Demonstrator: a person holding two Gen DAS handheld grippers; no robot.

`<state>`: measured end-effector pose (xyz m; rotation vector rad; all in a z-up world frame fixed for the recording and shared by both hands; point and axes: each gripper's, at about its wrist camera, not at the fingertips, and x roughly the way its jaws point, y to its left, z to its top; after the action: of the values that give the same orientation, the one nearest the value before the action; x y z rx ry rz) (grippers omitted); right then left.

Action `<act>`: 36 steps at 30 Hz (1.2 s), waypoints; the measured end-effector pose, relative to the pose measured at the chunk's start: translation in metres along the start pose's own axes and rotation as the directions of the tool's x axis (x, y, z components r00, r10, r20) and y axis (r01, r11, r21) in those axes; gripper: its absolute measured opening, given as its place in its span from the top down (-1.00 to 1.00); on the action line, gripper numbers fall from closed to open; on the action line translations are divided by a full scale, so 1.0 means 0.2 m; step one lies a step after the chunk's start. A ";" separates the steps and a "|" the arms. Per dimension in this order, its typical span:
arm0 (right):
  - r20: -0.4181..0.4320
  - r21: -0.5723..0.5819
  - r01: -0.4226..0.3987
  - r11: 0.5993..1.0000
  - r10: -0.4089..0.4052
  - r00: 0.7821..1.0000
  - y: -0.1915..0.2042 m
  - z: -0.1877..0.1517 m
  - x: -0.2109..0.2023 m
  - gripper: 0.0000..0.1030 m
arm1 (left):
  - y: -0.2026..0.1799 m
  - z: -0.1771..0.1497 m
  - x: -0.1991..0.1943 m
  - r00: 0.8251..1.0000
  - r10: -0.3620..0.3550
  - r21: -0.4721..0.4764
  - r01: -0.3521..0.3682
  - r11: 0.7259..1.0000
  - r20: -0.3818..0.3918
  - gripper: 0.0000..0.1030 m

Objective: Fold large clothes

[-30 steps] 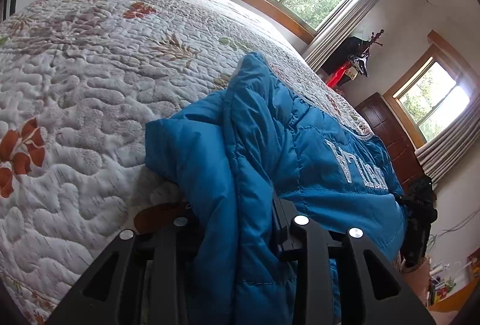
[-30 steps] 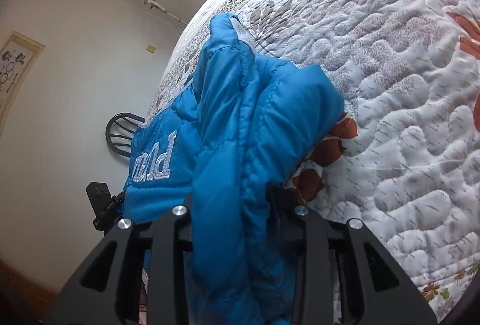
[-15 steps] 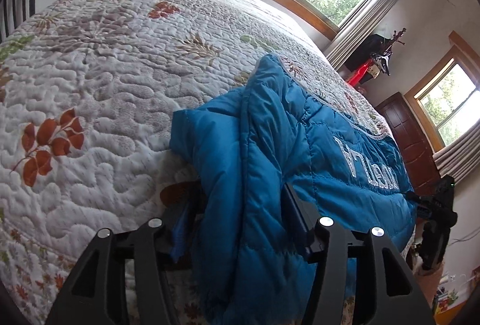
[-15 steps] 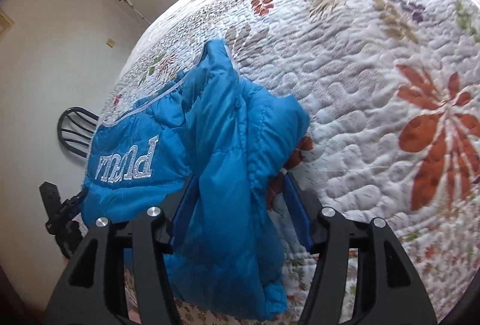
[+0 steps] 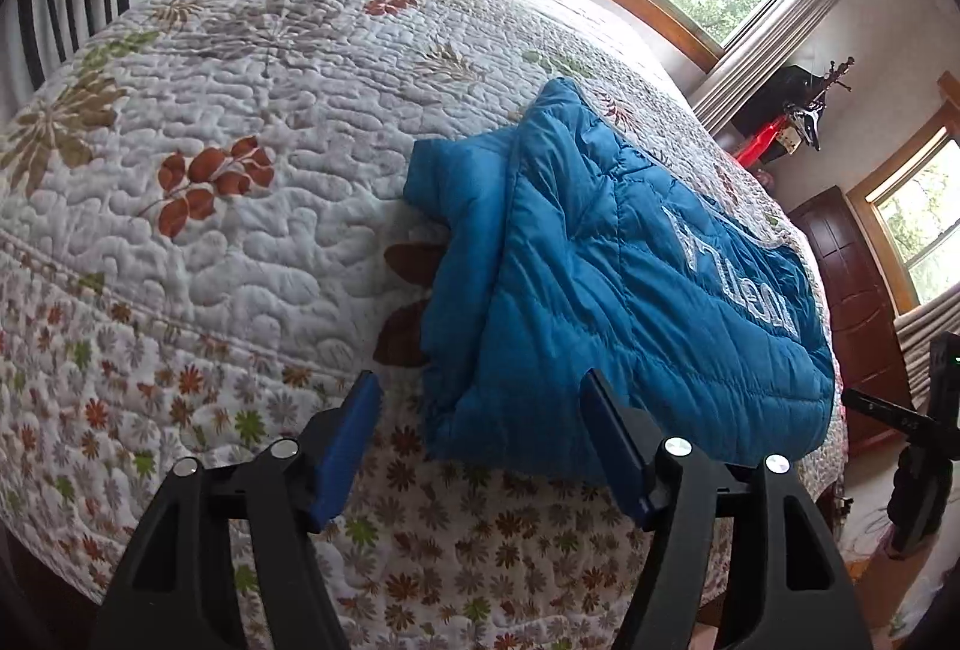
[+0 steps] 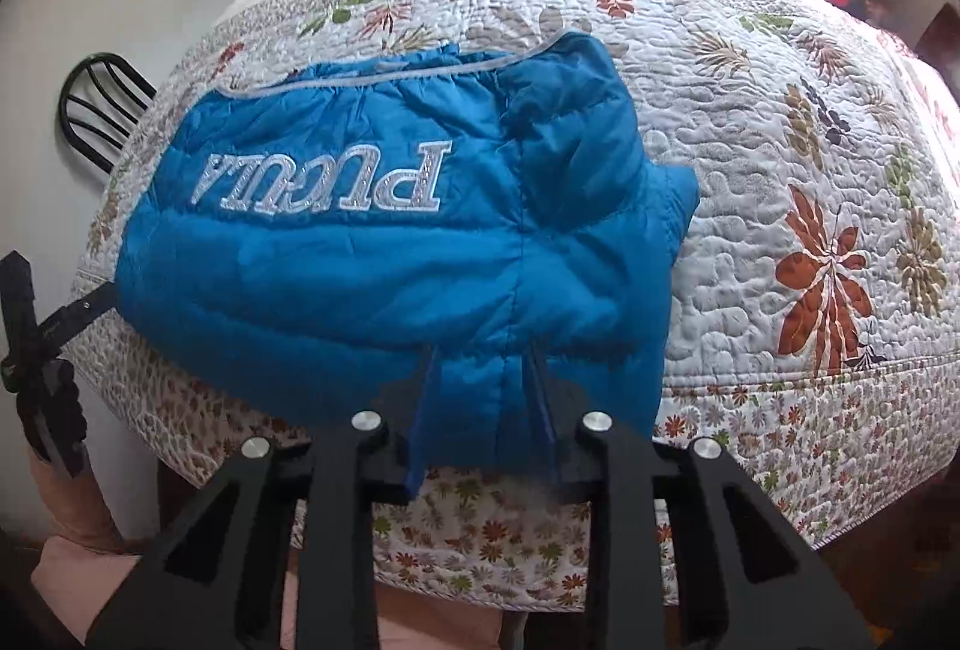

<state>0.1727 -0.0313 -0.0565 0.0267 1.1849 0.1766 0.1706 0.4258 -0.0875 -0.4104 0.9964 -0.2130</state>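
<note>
Blue puffy jacket, folded, with silver lettering, lies at the near edge of a floral quilted bed. Left gripper is spread, empty; right gripper pinches the jacket's hem.

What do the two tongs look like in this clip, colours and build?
Both the left tongs and right tongs share one build: black angular frames with triangular cutouts, round silver screw heads on top, and flat blue pads lining the fingers. No cables or markings show.
</note>
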 end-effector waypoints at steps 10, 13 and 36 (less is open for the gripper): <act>-0.109 0.031 0.036 0.999 -0.033 0.994 -0.03 0.01 0.15 0.62 | -0.03 -0.11 0.08 0.995 -0.097 -0.087 0.096 0.992 -0.008 -0.53; -0.121 0.033 0.033 0.999 -0.028 0.992 -0.03 0.02 0.19 0.62 | -0.05 -0.11 0.15 0.994 -0.110 -0.112 0.108 0.988 -0.011 -0.57; -0.129 0.080 0.013 0.997 -0.003 0.992 -0.07 0.01 0.24 0.71 | -0.20 -0.08 0.13 0.965 -0.163 -0.059 0.178 0.982 0.203 0.61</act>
<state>0.1935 -0.0381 -0.1016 0.0826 1.3200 0.1247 0.1701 0.3769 -0.0977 -0.5774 0.7754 -0.2841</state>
